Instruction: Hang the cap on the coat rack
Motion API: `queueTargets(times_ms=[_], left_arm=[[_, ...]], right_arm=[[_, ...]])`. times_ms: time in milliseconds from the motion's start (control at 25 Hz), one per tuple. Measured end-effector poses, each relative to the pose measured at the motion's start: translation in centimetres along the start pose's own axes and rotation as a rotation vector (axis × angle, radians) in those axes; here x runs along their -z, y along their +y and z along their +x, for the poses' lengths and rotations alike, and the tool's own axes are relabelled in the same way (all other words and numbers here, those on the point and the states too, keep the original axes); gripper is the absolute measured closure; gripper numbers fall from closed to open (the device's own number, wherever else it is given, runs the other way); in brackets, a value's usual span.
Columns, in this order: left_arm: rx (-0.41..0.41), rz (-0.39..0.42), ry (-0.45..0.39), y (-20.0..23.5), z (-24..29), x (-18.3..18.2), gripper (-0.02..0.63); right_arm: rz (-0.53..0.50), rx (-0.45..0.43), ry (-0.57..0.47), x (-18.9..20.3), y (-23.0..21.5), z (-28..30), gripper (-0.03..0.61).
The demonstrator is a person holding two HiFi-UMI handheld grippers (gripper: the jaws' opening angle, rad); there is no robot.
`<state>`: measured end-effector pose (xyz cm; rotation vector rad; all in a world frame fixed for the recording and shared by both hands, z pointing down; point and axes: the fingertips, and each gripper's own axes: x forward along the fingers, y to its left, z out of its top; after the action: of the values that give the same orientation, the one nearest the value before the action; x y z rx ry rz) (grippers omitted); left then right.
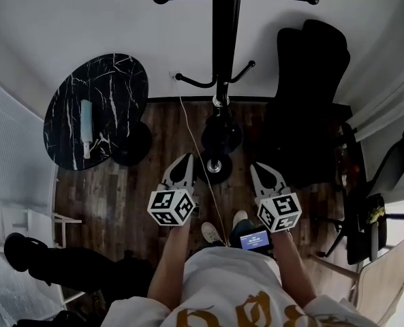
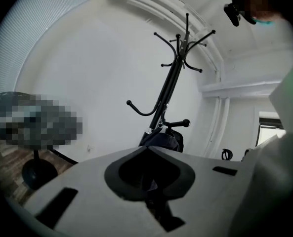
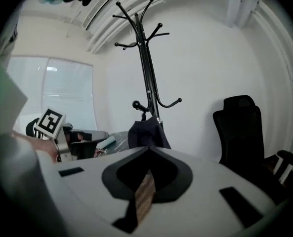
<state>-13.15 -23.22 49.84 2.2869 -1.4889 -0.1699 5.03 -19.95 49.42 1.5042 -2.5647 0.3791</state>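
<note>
**Both grippers closed and empty, cap on the rack**

In the head view the coat rack [image 1: 226,39] stands at 12 o'clock from the person, close to the white wall. The cap [image 1: 222,133] is a dark piece of cloth that hangs low on the pole, just under the two lower hooks and above the round foot. In the left gripper view the cap [image 2: 164,139] shows directly behind the jaw tips. In the right gripper view it [image 3: 146,134] hangs under the left lower hook.

The left gripper [image 1: 187,159] is at 7 o'clock from the cap and apart from it. Its jaws are clenched together and there is nothing between them. The right gripper [image 1: 257,166] is at 5 o'clock from the cap. Its jaws also meet at the tips and hold nothing; only a strip of wooden floor shows through the narrow slit behind the tips.

A round black marble table [image 1: 120,87] stands at 10 o'clock from the grippers. A black office chair [image 1: 311,80] stands at 2 o'clock, beside the rack.
</note>
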Motion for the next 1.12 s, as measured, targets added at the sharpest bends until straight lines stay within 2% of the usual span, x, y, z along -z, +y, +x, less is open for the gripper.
queueTargets(times_ms=[120, 240, 280, 400, 440, 560, 720, 1120], left_arm=[[-0.019, 0.028, -0.002, -0.7, -1.5, -0.4, 0.593], [-0.039, 0.058, -0.012, -2.2, -3.2, -0.8, 0.592], [-0.041, 0.096, -0.01, -3.0, -3.7, -0.8, 0.593], [-0.029, 0.274, 0.013, -6.7, -5.1, -0.6, 0.594], [-0.022, 0.302, 0.012, -8.1, -5.6, -0.5, 0.594], [-0.007, 0.298, -0.007, -11.8, -7.4, 0.2, 0.593], [-0.027, 0.298, -0.04, -15.3, -10.5, 1.4, 0.593], [-0.11, 0.319, -0.155, -18.9, -15.2, 0.2, 0.593]], right_arm=[[0.013, -0.031, -0.024, -0.8, 0.9, -0.7, 0.566], [-0.028, -0.046, -0.031, -1.6, 1.7, -1.4, 0.566], [-0.05, -0.049, -0.036, -1.9, 2.0, -1.8, 0.566], [-0.111, -0.045, -0.05, -2.2, 2.4, -3.6, 0.566], [-0.121, -0.046, -0.053, -2.2, 2.5, -4.4, 0.566], [-0.131, -0.064, -0.065, -2.0, 3.1, -7.8, 0.566], [-0.133, -0.077, -0.078, -1.3, 3.9, -12.3, 0.568], [-0.134, -0.02, -0.09, -1.2, 1.7, -18.9, 0.568]])
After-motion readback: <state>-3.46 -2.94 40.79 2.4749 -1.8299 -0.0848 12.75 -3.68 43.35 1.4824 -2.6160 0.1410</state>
